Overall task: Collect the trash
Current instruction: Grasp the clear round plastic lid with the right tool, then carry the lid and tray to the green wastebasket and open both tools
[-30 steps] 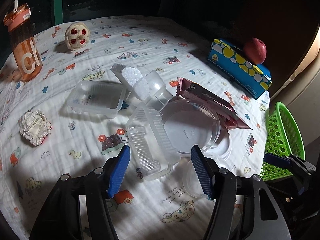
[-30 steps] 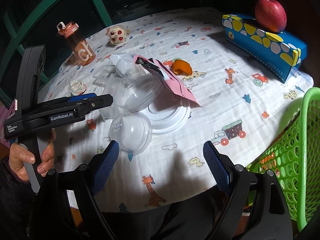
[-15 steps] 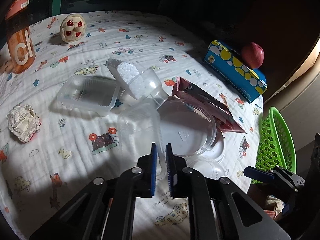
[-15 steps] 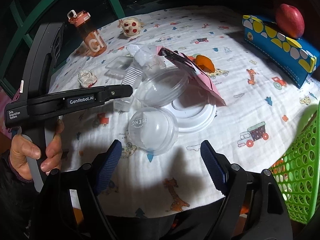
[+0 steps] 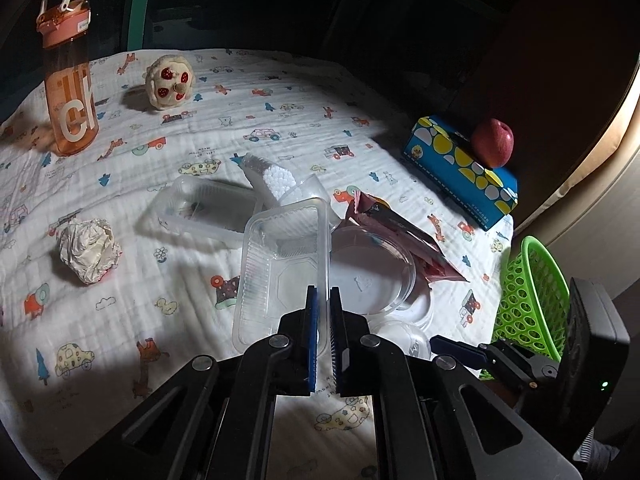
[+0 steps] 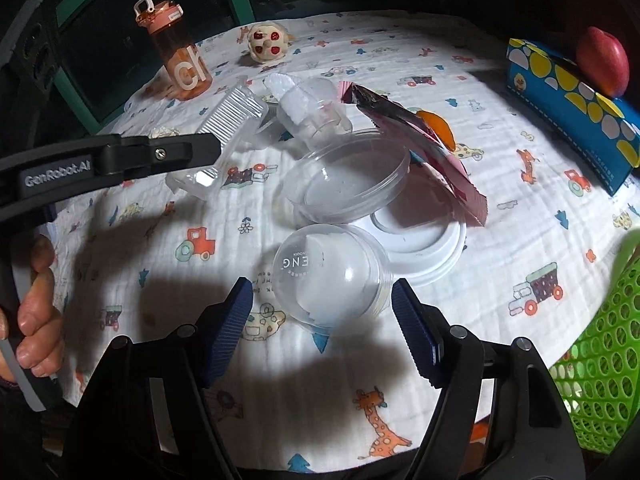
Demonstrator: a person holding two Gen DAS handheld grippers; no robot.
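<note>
In the left wrist view my left gripper is shut on the rim of a clear ribbed plastic tray, held tilted above the cloth. The right wrist view shows the same left gripper gripping that ribbed tray. My right gripper points down over a clear dome lid lying on the cloth. Its jaws are closing with the dome between them, and the left pad still stands apart from it. A green basket sits at the table's right edge.
More litter lies mid-table: a crumpled paper ball, a pink wrapper, a round clear lid, a white lid, a clear box. Behind stand an orange bottle, a plush toy, and a blue box with an apple.
My left gripper shut on the ribbed tray's rim and raised it off the cloth. My right gripper moved in over the dome lid and its jaws narrowed.
</note>
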